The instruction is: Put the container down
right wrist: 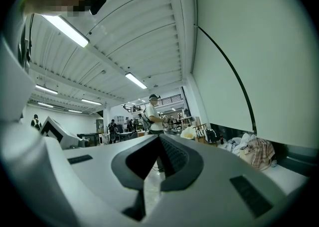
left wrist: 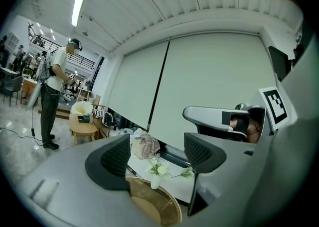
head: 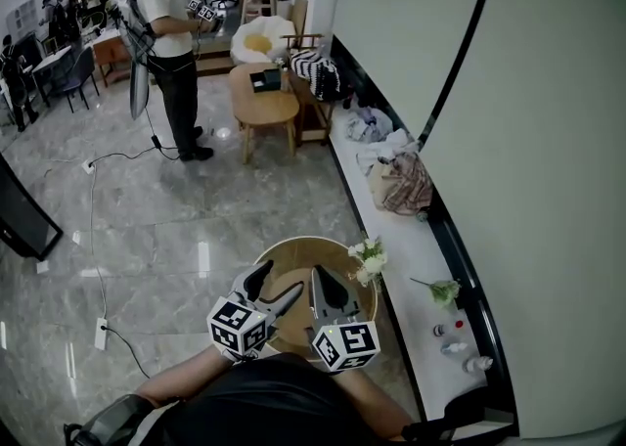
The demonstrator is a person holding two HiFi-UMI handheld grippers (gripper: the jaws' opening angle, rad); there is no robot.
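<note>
A round wooden rimmed table [head: 293, 250] stands right below my two grippers. At its right edge stands a small white vase of white flowers [head: 369, 261]. My left gripper [head: 277, 285] hovers over the table with its jaws apart and nothing between them. In the left gripper view, the left gripper [left wrist: 158, 156] frames the vase of flowers [left wrist: 157, 171] and the table rim [left wrist: 167, 202]. My right gripper [head: 327, 288] is beside it, jaws closed together. The right gripper [right wrist: 158, 159] holds nothing that I can see. Neither gripper holds a container.
A white ledge [head: 416, 256] runs along the wall on the right, with a clothes pile [head: 399, 183], a loose flower stem [head: 442, 289] and small bottles [head: 456, 336]. A person [head: 171, 43] stands far back by a wooden coffee table [head: 262, 104]. A cable and power strip [head: 101, 334] lie on the floor at left.
</note>
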